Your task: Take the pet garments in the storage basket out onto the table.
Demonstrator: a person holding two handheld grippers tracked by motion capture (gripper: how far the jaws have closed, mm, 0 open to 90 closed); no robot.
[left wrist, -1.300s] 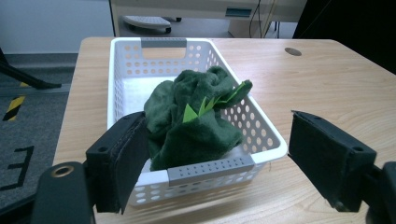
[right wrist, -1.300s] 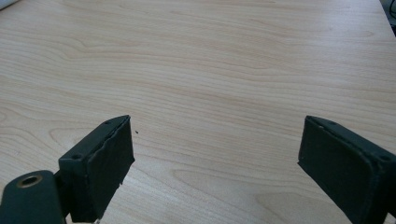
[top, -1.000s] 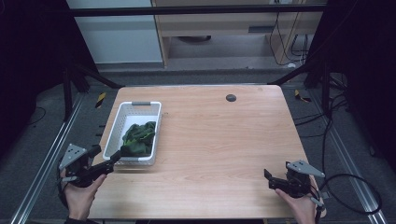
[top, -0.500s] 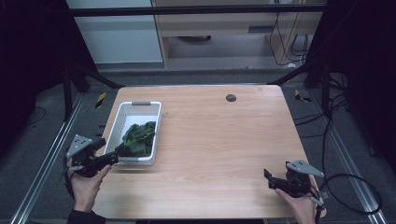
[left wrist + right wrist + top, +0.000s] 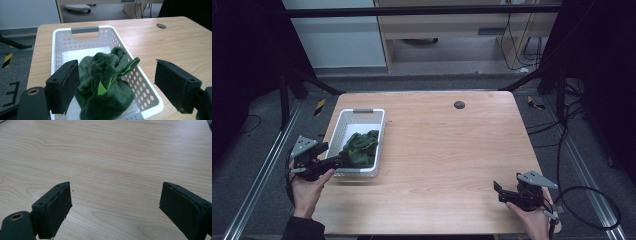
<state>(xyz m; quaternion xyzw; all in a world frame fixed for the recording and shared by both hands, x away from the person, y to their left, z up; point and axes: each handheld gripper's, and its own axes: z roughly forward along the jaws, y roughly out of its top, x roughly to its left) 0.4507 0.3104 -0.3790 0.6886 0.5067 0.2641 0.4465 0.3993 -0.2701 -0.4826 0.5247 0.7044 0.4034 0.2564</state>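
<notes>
The left gripper (image 5: 343,159) hung at about eight o'clock on the table (image 5: 452,150), its jaws spread wide apart over the near end of the white basket (image 5: 341,131). In the left gripper view, one jaw stood inside the basket's near left corner and the other outside its right wall, above the wood, with the green cloth (image 5: 106,85) between them. Neither jaw touched the cloth, as far as could be told.

The cloth was a dark green plush bundle with a brighter green strip showing in its folds. It lay heaped in the near half of the basket, leaning up against the right wall. The far half of the basket showed its bare white floor, and a grey handle (image 5: 85,30) sat at the far rim.

The right gripper (image 5: 498,191) was held low at about five o'clock, well apart from the basket. Its jaws were open wide over bare wood, clamped on nothing. A small dark round hole (image 5: 459,104) marked the table near twelve o'clock.
</notes>
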